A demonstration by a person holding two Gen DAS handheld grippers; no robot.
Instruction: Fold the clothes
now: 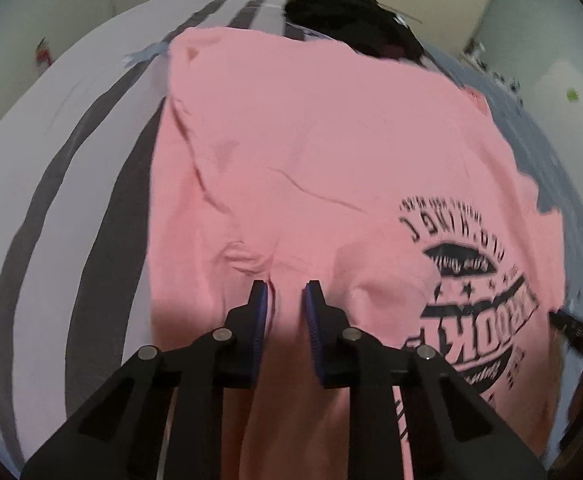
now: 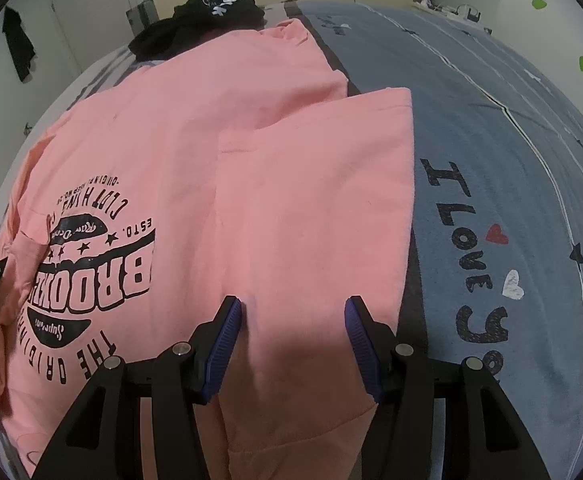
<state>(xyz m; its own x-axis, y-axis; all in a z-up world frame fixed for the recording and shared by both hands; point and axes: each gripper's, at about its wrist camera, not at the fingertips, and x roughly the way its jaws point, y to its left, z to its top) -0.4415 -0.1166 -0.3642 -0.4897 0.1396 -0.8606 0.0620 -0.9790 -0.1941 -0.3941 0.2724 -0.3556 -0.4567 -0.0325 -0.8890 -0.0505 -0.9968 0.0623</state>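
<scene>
left wrist view — left gripper [image 1: 287,292] fingers narrowly parted over pink shirt [image 1: 311,152] — right gripper [image 2: 293,308] half open, empty.

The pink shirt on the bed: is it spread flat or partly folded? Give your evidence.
Partly folded. In the right wrist view one side of the pink shirt lies doubled over the front as a flap covering part of the print.

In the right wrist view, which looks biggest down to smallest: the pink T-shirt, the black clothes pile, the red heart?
1. pink T-shirt
2. black clothes pile, though it lies farther away, so it looks smaller than it is
3. red heart printed on the blue bedsheet
</scene>
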